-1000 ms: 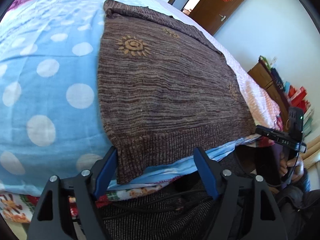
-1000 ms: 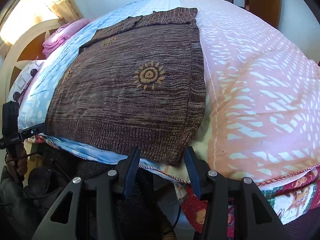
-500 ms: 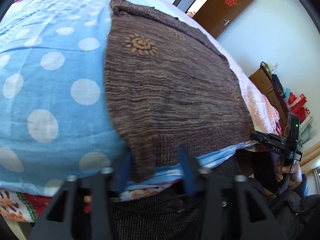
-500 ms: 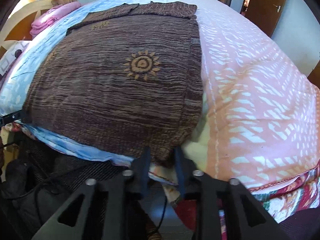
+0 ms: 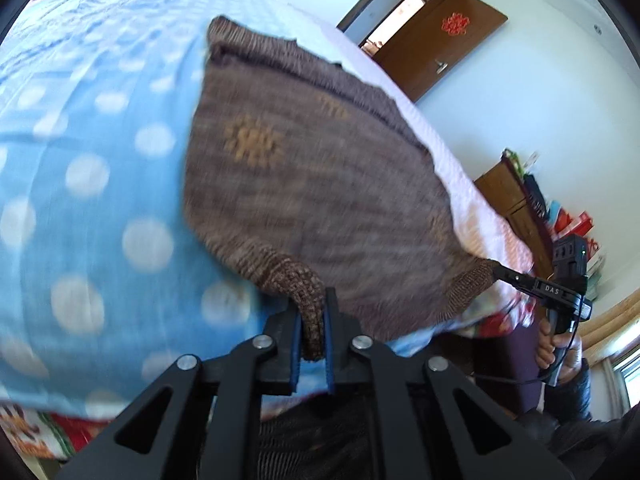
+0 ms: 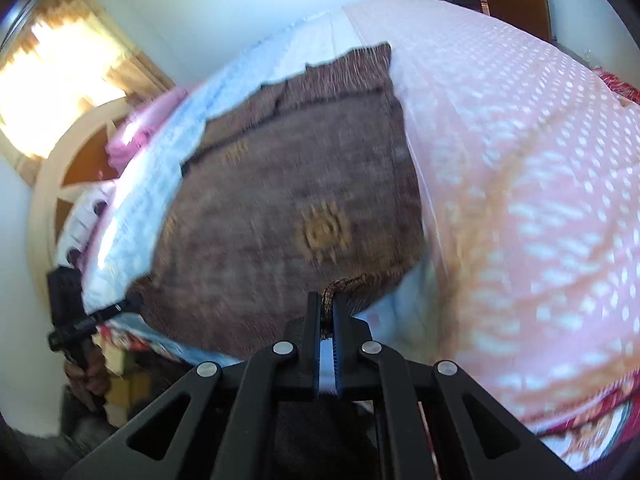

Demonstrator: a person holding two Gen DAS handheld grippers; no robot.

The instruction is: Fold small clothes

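Note:
A brown knitted sweater with orange sun motifs lies spread on the bed, sleeves folded across its far end. My left gripper is shut on the ribbed hem at the sweater's near left corner, and that corner is lifted off the bedding. In the right wrist view the same sweater fills the middle, and my right gripper is shut on the hem at its near right corner, also raised. Each view shows the other gripper at the opposite corner, my right gripper and my left gripper. Both views are blurred.
The bed carries a blue polka-dot cover on the left and a pink patterned cover on the right. Pink folded cloth lies by the wooden headboard. A brown door and a cluttered cabinet stand at the right.
Both grippers closed from open onto the sweater's near hem corners and lifted them up off the bed edge. The hem now bunches at each grip.

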